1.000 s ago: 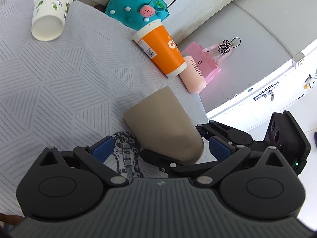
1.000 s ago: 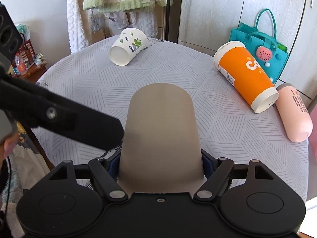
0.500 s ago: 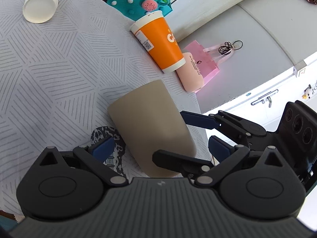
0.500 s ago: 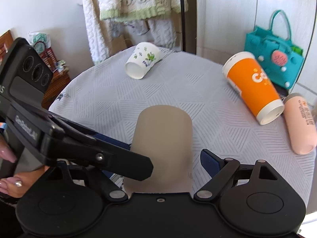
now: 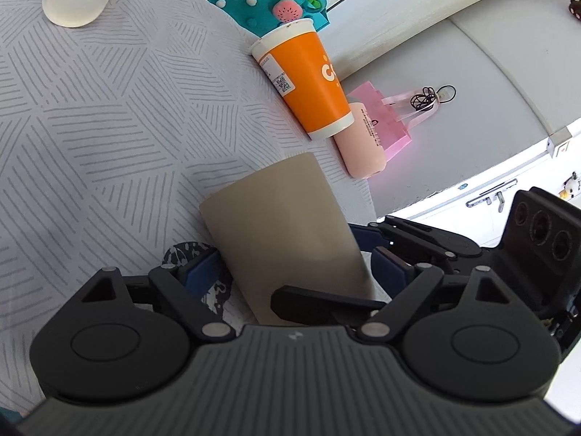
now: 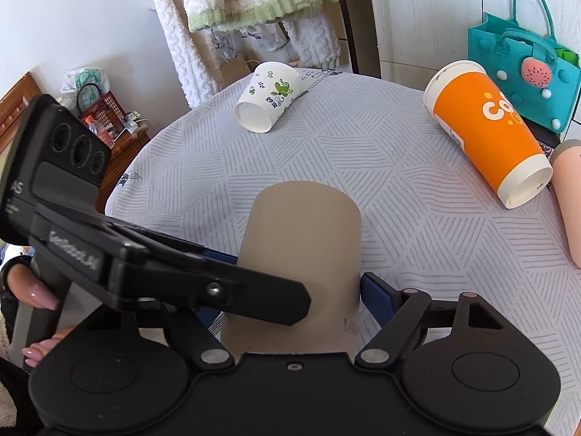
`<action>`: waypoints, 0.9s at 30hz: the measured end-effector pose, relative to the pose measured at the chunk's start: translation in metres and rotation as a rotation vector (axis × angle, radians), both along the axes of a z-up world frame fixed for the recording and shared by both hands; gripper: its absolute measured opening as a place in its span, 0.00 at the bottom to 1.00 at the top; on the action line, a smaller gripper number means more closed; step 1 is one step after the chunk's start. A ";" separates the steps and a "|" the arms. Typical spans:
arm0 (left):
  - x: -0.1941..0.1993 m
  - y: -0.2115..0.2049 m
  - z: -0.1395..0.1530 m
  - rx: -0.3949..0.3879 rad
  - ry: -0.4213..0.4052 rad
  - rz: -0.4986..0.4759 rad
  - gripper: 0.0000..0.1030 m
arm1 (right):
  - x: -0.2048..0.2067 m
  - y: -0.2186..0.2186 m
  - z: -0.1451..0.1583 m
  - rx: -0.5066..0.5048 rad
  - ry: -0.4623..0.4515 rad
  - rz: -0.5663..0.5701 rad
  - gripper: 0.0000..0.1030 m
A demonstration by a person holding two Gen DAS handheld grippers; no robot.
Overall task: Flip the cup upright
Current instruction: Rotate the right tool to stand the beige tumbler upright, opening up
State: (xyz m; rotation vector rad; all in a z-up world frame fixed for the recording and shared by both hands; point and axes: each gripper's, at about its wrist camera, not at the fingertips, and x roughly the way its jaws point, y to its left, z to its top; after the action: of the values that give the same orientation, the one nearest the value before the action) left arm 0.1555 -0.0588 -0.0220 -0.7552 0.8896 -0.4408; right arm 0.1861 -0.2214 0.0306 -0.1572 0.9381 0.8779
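Two grippers meet around one beige cup (image 6: 301, 254), which sits between the fingers of my right gripper (image 6: 290, 290) at the near edge of the round tabletop (image 6: 326, 152). In the right wrist view the cup's closed end points away from me and its mouth faces back toward the camera, hidden under the gripper body. The right blue pad (image 6: 377, 290) stands just beside the cup wall, with a sliver of cloth showing between, so I read my right gripper as parted and not clamping.

My left gripper (image 5: 294, 272) also straddles the cup (image 5: 283, 232). Its pads (image 5: 199, 272) are spread wider than the cup, and I cannot tell whether either touches it. One dark finger of the right gripper (image 5: 326, 303) crosses in front of the cup's lower part in the left wrist view.

Beyond the cup, toward the far edge, a white cup with a leaf print (image 6: 270, 103) lies on its side, mouth toward me. To the cup's right an orange cup (image 6: 486, 127) lies tipped over, and a pink bottle (image 6: 570, 200) lies just beside it. A teal bag (image 6: 523, 65) stands behind the orange cup, off the tabletop.
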 end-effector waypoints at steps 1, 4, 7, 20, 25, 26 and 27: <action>-0.001 -0.001 0.000 0.002 -0.009 -0.002 0.86 | -0.001 -0.001 0.000 0.000 -0.006 0.002 0.80; -0.004 -0.004 0.002 0.024 -0.048 -0.009 0.86 | -0.005 -0.004 0.001 0.003 -0.041 0.011 0.80; -0.008 -0.007 0.009 0.071 -0.107 -0.017 0.84 | -0.012 -0.006 0.003 0.003 -0.104 0.023 0.80; -0.016 -0.008 0.032 0.256 -0.343 -0.008 0.73 | -0.017 -0.005 0.008 0.036 -0.289 0.018 0.79; -0.015 -0.003 0.036 0.309 -0.394 -0.008 0.73 | -0.015 0.002 0.006 0.049 -0.353 0.026 0.79; -0.014 -0.003 0.038 0.326 -0.407 -0.008 0.73 | -0.015 0.003 0.005 0.051 -0.374 0.030 0.79; -0.013 -0.002 0.040 0.343 -0.418 -0.011 0.73 | -0.014 0.005 0.005 0.058 -0.394 0.032 0.79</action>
State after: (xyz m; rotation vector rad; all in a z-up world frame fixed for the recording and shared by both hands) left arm 0.1427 -0.0609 0.0180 -0.3251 0.5546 -0.4217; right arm 0.1721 -0.2163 0.0353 -0.2851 0.5434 0.8634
